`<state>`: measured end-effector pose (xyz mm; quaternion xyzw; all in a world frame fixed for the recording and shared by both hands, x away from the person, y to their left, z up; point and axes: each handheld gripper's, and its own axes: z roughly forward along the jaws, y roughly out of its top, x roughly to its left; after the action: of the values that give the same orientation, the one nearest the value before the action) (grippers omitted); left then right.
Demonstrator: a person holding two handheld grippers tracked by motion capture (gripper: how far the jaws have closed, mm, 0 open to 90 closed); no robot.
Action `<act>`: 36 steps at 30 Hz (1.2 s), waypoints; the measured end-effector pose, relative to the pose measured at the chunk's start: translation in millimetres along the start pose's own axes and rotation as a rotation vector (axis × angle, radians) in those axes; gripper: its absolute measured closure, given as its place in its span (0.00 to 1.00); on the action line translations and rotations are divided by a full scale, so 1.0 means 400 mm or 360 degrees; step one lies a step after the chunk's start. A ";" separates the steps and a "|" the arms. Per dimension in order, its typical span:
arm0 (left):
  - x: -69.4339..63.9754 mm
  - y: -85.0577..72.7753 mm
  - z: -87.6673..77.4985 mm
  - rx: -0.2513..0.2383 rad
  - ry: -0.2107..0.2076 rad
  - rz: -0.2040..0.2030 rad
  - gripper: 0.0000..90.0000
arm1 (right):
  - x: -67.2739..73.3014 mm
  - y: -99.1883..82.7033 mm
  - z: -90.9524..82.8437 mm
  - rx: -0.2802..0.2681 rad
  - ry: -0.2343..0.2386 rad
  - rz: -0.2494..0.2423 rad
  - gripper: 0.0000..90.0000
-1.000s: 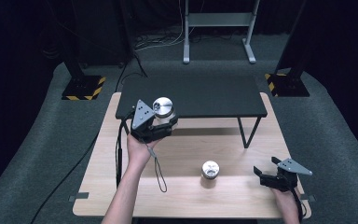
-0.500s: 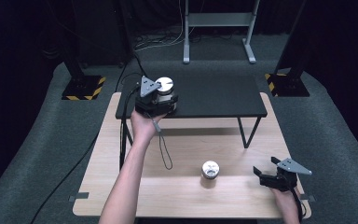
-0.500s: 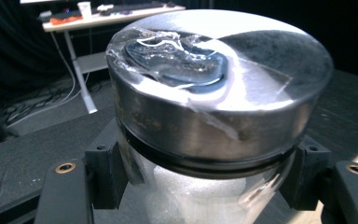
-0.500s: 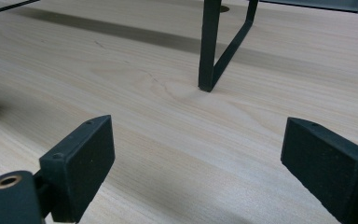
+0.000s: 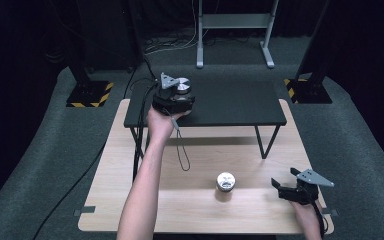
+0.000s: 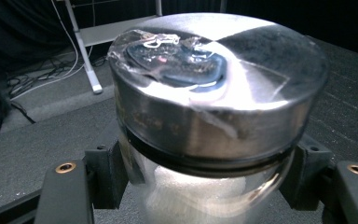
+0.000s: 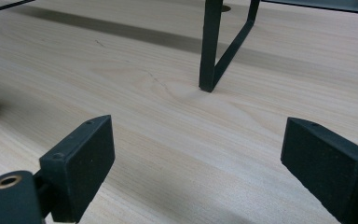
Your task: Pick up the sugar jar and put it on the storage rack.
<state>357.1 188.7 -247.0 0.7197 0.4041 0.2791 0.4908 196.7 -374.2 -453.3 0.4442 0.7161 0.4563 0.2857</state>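
My left gripper (image 5: 179,96) is shut on a glass jar with a shiny silver lid (image 6: 214,79), its black pads pressing both sides of the clear body below the lid. In the high view this jar (image 5: 182,85) is held over the left part of a black raised shelf (image 5: 230,105). I cannot tell whether its base touches the shelf. A second silver-lidded jar (image 5: 225,182) stands on the wooden table (image 5: 130,200) in front of the shelf. My right gripper (image 5: 284,178) rests open near the table's front right corner, with nothing between its fingers (image 7: 81,163).
The shelf stands on thin black legs; one leg (image 7: 209,46) rises ahead of my right gripper. A cable (image 5: 181,150) hangs from the left gripper across the table. Grey carpet, black stands with striped bases (image 5: 87,95) and a metal frame (image 5: 232,22) surround the table.
My left gripper has carried the jar away from the person and upward, from the shelf's front edge to over its left part. The right gripper and the second jar have stayed put.
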 end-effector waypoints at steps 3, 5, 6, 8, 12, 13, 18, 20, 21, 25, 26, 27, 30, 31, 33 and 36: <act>-0.013 0.000 -0.005 -0.0003 0.0031 0.0037 0.27 | 0.001 0.000 0.000 0.0000 0.0000 -0.0002 0.09; -0.016 0.000 -0.016 -0.0012 0.0029 0.0031 0.21 | 0.002 0.000 -0.001 0.0000 0.0000 -0.0003 0.09; -0.014 -0.001 -0.023 -0.0012 0.0016 0.0036 0.21 | 0.002 0.000 -0.001 -0.0001 0.0000 -0.0003 0.09; -0.021 -0.003 -0.039 0.0001 0.0034 0.0059 0.18 | 0.002 0.001 0.000 0.0002 -0.0001 -0.0004 0.09; -0.019 -0.033 -0.085 -0.0038 0.0033 0.0080 0.15 | 0.003 0.002 0.001 0.0008 0.0005 -0.0008 0.09; -0.016 -0.045 -0.097 -0.0053 0.0025 0.0071 0.14 | 0.003 0.002 0.001 0.0010 0.0006 -0.0007 0.09; -0.001 -0.121 -0.154 -0.0147 -0.0022 0.0119 0.14 | 0.006 0.003 0.000 0.0012 0.0002 -0.0006 0.09; 0.003 -0.152 -0.173 -0.0168 -0.0040 0.0144 0.14 | 0.007 0.003 0.001 0.0014 0.0001 -0.0007 0.09; 0.004 -0.165 -0.183 -0.0167 -0.0047 0.0158 0.14 | 0.007 0.003 0.001 0.0014 -0.0001 -0.0006 0.09; 0.020 -0.235 -0.218 -0.0211 -0.0110 0.0143 0.14 | 0.008 0.003 0.001 0.0012 -0.0005 -0.0004 0.09; 0.022 -0.254 -0.225 -0.0219 -0.0117 0.0143 0.14 | 0.009 0.002 0.000 0.0011 -0.0008 -0.0004 0.09; 0.024 -0.292 -0.237 -0.0218 -0.0117 0.0145 0.14 | 0.009 0.002 0.000 0.0012 -0.0008 -0.0004 0.09; 0.021 -0.328 -0.247 -0.0201 -0.0097 0.0147 0.14 | 0.009 0.003 0.000 0.0013 -0.0009 -0.0002 0.09; 0.019 -0.345 -0.251 -0.0186 -0.0086 0.0157 0.14 | 0.010 0.003 0.000 0.0013 -0.0009 -0.0002 0.09; 0.020 -0.383 -0.258 -0.0175 -0.0083 0.0152 0.14 | 0.010 0.003 0.000 0.0013 -0.0009 -0.0002 0.09; 0.018 -0.442 -0.267 -0.0157 -0.0063 0.0133 0.14 | 0.009 0.003 0.000 0.0014 -0.0008 0.0001 0.09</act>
<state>221.1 280.1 -372.8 0.7163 0.3497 0.3045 0.5215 195.5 -370.7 -452.2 0.4468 0.7173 0.4521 0.2853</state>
